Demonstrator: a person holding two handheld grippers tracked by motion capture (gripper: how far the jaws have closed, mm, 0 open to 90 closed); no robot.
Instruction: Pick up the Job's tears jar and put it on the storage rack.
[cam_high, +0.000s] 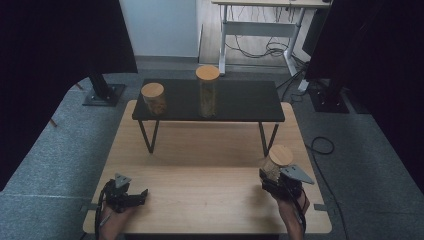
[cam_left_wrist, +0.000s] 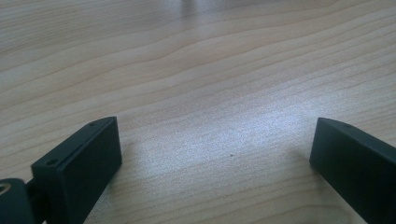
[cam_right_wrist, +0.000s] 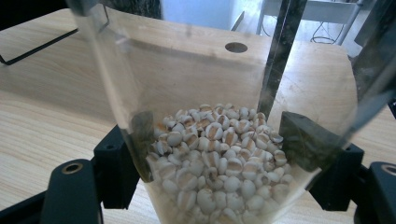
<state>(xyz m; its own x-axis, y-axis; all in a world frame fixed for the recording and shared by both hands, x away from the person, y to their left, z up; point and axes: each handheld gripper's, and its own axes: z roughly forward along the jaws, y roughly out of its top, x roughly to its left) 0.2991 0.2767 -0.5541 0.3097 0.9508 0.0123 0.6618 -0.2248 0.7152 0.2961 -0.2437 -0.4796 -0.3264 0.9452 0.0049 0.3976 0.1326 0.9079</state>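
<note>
Jar (cam_right_wrist: 219, 140) of pale beans stood at the table's (cam_high: 200, 185) near right edge, squeezed low down between the right gripper's (cam_right_wrist: 224, 144) jaws. Its clear wall looked hard, slippery and easy to break. Left gripper (cam_left_wrist: 212, 154) lay on the table, jaws apart and holding nothing.

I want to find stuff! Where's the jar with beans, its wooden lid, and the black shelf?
jar (cam_right_wrist: 219, 154), right gripper view, glass wall over the beans.
wooden lid (cam_high: 280, 155), high view, top face.
black shelf (cam_high: 245, 100), high view, bare top.

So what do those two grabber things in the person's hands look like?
Both are black. The left gripper and right gripper each carry a grey three-cornered plate on top and trail a black cable. Their jaws are flat, blocky black pads with small screw holes.
</note>
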